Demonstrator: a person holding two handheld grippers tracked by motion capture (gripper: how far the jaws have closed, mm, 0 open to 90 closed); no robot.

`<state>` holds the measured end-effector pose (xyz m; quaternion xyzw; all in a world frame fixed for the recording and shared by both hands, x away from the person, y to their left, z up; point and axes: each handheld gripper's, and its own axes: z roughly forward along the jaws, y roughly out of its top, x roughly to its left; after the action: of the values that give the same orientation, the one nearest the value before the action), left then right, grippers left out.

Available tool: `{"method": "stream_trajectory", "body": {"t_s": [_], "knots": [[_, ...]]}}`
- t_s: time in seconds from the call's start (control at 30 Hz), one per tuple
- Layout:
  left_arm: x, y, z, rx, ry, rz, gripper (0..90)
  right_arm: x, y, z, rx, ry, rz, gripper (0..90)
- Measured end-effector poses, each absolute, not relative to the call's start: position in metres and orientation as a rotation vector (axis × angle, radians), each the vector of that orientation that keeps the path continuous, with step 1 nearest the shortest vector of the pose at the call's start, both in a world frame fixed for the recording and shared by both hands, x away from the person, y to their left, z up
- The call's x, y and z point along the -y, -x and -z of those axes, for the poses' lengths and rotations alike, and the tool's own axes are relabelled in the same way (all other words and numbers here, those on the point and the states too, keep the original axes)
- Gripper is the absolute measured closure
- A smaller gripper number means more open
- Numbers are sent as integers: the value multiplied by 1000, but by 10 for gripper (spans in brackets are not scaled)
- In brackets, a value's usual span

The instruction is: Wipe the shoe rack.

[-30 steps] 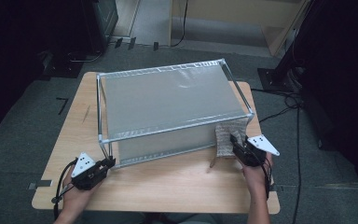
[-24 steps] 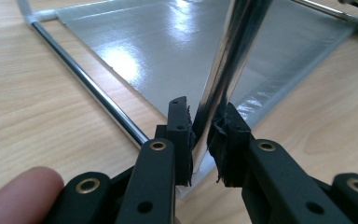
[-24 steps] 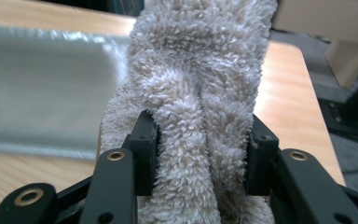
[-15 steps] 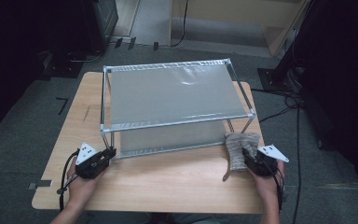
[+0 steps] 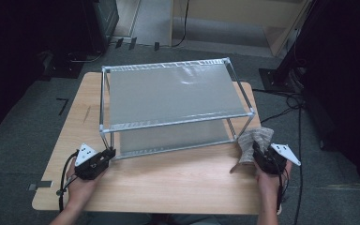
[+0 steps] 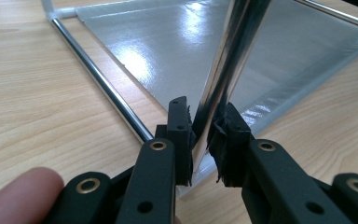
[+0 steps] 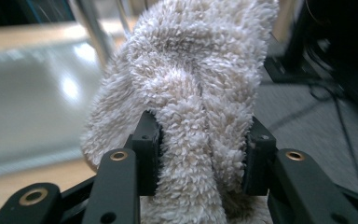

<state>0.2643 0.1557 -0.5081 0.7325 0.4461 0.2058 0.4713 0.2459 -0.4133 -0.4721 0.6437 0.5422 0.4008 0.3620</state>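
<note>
Two grippers, two jobs: one steadies the rack, one carries the cloth.

Left gripper is clamped tight on the shiny upright post at the near-left corner of the two-shelf rack, likely bracing it; right gripper pinches a bunched fluffy cloth beside the near-right leg, apparently ready for wiping.

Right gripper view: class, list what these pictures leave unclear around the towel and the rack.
- Right gripper view: the towel hides the rack's near leg; background blurred.
- Left gripper view: the leg is cut off by the top edge.
- High view: the upper shelf hides most of the lower shelf.
</note>
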Motion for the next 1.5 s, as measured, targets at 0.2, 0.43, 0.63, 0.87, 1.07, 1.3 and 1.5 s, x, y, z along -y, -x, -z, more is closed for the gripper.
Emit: {"method": "stream_trajectory", "body": {"t_s": [0.2,0.43,0.63,0.87,1.07,1.3,1.5], "knots": [[-158,-257,508,-1064,-1820,-516,788,396,-240,437,-1269,-1488,-1157,592],[-161,-252,509,-1047,-1827,-512,789,380,-243,417,-1227,-1393,-1222,586],[-161,-250,509,-1043,-1828,-506,789,377,-268,466,-1387,-1503,-1056,584],[-162,-250,510,-1029,-1829,-495,788,376,-276,483,-1472,-1555,-1057,577],[-162,-249,510,-1013,-1838,-485,788,369,-265,452,-1364,-1450,-1168,574],[-158,-247,510,-994,-1851,-486,787,354,-264,437,-1397,-1394,-1255,572],[-148,-241,510,-951,-1864,-466,786,328,-284,475,-1564,-1501,-1126,574]]}}
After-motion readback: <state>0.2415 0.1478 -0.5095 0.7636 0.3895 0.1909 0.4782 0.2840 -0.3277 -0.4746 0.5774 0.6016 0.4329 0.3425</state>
